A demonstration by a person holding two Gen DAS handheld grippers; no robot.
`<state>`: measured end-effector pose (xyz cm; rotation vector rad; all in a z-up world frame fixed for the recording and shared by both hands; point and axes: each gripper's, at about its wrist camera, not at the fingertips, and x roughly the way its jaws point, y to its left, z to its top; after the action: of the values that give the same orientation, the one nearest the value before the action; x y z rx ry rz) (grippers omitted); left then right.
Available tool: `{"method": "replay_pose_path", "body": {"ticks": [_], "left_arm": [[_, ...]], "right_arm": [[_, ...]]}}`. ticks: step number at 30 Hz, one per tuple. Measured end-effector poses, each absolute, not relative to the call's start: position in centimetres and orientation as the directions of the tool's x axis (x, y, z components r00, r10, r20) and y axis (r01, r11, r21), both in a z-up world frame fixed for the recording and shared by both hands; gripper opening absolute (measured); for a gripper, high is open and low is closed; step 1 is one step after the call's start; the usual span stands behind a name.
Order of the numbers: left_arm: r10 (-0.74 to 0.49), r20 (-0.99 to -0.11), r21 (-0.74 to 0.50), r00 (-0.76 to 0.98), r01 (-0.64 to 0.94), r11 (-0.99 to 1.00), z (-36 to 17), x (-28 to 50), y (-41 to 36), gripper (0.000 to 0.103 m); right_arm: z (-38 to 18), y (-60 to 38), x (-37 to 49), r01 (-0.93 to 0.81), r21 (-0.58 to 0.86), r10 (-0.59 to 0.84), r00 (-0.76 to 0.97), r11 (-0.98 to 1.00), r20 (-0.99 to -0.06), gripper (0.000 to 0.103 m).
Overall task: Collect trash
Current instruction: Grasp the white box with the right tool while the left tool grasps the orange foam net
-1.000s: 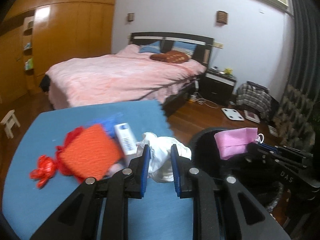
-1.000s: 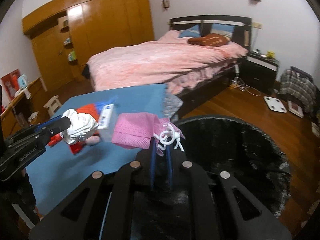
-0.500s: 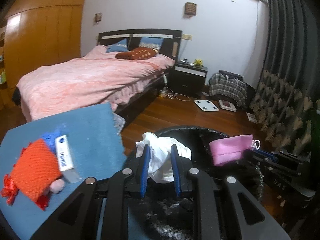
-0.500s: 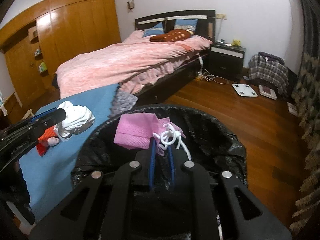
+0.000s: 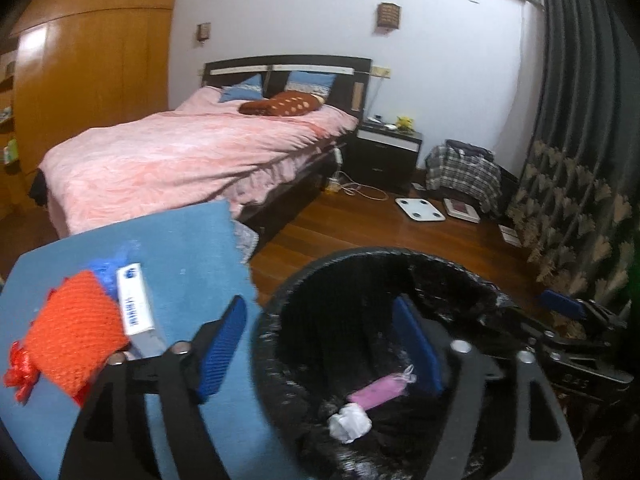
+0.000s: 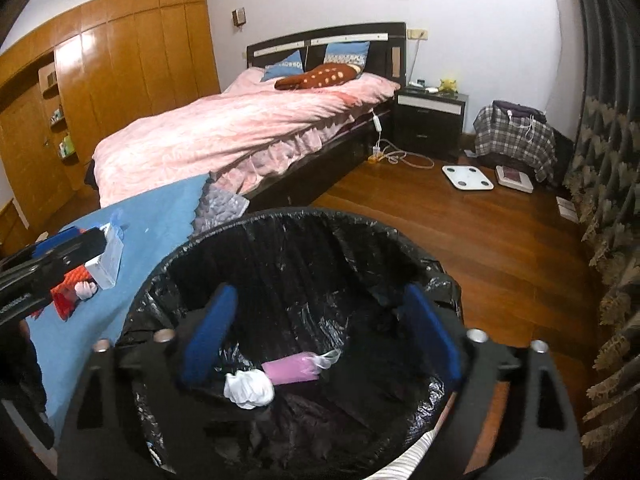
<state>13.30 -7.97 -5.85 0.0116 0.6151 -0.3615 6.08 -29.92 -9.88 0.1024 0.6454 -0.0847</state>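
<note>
black plastic lines the round bin point(image 6: 420, 268), and two pieces of trash lie at its bottom, touching each other. one is a pink mask point(image 6: 290, 370), folded into a flat oblong; in our right wrist view its long axis runs left to right, with its bunched white ear loops at the right end. in our left wrist view the pink mask point(image 5: 378, 390) slants up toward the right. the other is a crumpled white tissue point(image 6: 248, 390), a rough ball with no clear long axis, just left of and below the mask; the left view shows the white tissue point(image 5: 349, 422) too.

our left gripper point(image 5: 320, 340) has just been opening and its jaws stand wide with nothing between them, one blue pad over the blue cloth point(image 5: 192, 248), the other over the bin. our right gripper point(image 6: 320, 332) has likewise just been opening, wide and empty above the bin's mouth.

on the cloth we count one orange mesh bag point(image 5: 76, 332), one small white box point(image 5: 134, 304) leaning on it, and one blue scrap point(image 5: 106, 270) behind them.
</note>
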Motion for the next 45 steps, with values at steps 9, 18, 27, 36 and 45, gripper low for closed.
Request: {"method": "replay_pose_path", "body": {"ticks": [9, 18, 27, 36, 45], "left_arm": [[-0.203, -0.537, -0.075, 0.819, 0.193, 0.978, -4.9, 12.1, -1.7, 0.094], [-0.032, -0.509, -0.019, 0.86, 0.026, 0.999, -4.7, 11.2, 5.2, 0.094], [0.084, -0.518, -0.002, 0.851, -0.1, 0.995, -5.9, 11.7, 11.0, 0.094], [0.126, -0.551, -0.011, 0.825, -0.158, 0.987, -8.3, 12.4, 15.2, 0.093], [0.123, -0.57, -0.034, 0.812, -0.173, 0.984, -10.0, 12.8, 17.2, 0.093]], "right_arm": [[-9.1, -26.6, 7.3, 0.038, 0.073, 0.013, 0.801, 0.997, -0.598, 0.095], [-8.6, -20.5, 10.0, -0.072, 0.082, 0.106, 0.801, 0.994, -0.589, 0.095], [-8.6, -12.8, 13.3, -0.209, 0.078, 0.215, 0.787, 0.975, -0.578, 0.095], [-10.7, -6.7, 16.0, -0.285, 0.066, 0.264, 0.747, 0.956, -0.61, 0.095], [-13.3, -2.7, 18.3, -0.318, 0.033, 0.261, 0.711, 0.948, -0.653, 0.086]]}}
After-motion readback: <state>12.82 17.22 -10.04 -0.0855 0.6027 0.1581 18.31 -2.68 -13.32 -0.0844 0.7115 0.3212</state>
